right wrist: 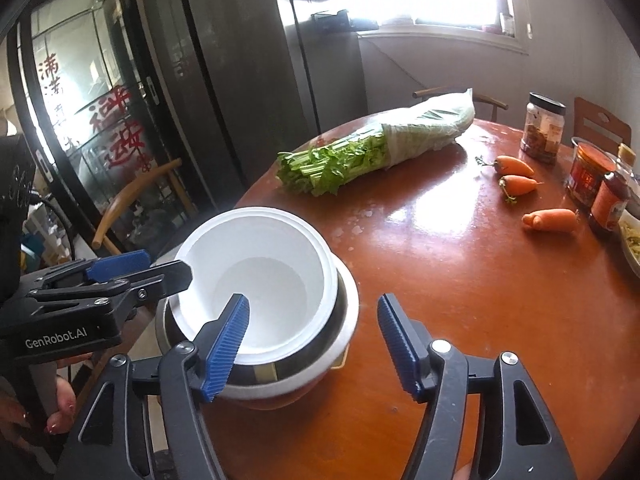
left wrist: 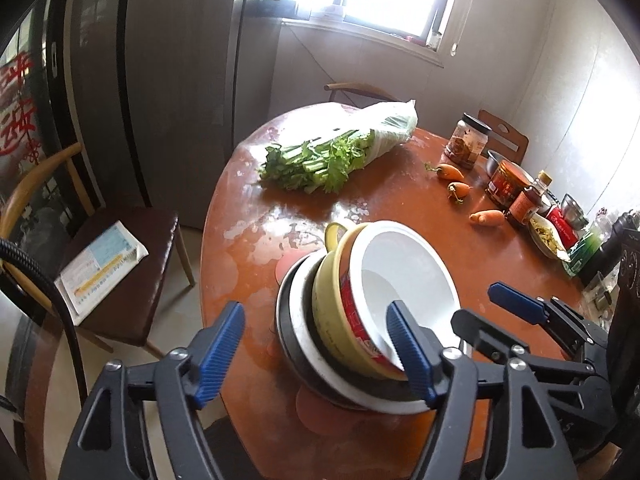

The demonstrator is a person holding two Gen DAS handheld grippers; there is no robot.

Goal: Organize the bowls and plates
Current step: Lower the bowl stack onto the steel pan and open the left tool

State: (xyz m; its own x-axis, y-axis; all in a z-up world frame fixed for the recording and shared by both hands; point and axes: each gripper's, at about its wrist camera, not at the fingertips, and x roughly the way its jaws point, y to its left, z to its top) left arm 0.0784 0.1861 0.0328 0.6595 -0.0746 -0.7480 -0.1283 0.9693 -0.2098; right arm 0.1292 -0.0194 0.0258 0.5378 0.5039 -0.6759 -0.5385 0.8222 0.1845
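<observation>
Left wrist view: both grippers stand apart, empty; leaning bowl stack at bottom centre may topple if bumped

Three carrots lie on the tabletop, and one bunch of celery in one plastic bag. One stack of dishes stands at the near edge: one white bowl on top, one yellow bowl under it, one metal bowl and one white plate below those (the lowest layers are hard to tell apart). One clear jar with a black lid, one red tub, two sauce bottles. Three wooden chairs are in view. Two claws.
</observation>
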